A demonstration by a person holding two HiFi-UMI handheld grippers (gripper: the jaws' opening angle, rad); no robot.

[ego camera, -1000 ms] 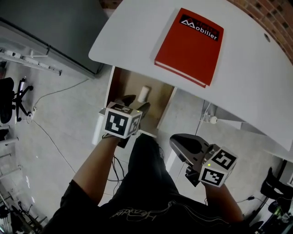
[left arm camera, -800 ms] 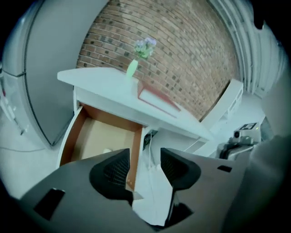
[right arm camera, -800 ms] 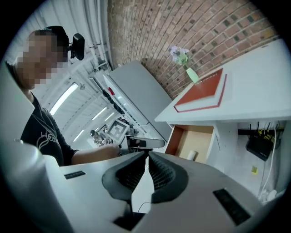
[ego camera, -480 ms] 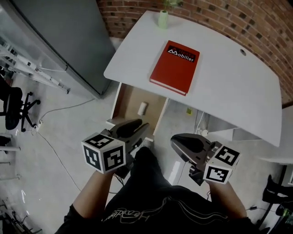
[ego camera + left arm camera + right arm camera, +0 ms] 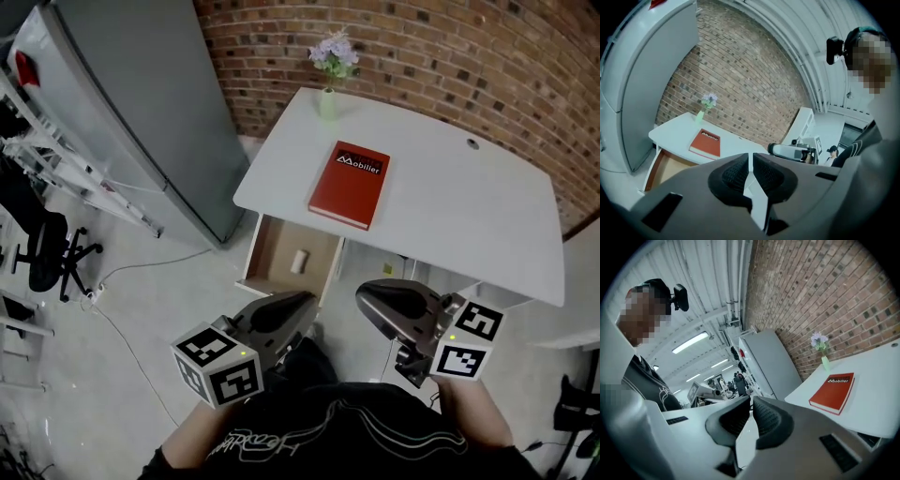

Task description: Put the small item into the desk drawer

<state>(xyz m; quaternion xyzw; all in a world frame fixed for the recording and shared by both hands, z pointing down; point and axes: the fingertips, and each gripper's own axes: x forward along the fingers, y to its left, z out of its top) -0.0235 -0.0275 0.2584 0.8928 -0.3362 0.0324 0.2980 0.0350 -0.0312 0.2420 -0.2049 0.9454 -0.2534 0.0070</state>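
Left gripper (image 5: 298, 302) jaws closing, almost together, nothing between. Small white cylindrical item (image 5: 299, 262) lies inside open wooden drawer (image 5: 267, 251) under white desk (image 5: 441, 216). Red hardcover book (image 5: 350, 184) on desktop. Right gripper (image 5: 367, 298) jaws together, empty.

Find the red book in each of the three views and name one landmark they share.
Head view: red book at centre, on the white desk, beyond the open drawer.
Left gripper view: red book left of centre.
Right gripper view: red book at the right.
Shared landmark: the green vase of purple flowers at the desk's wall edge.
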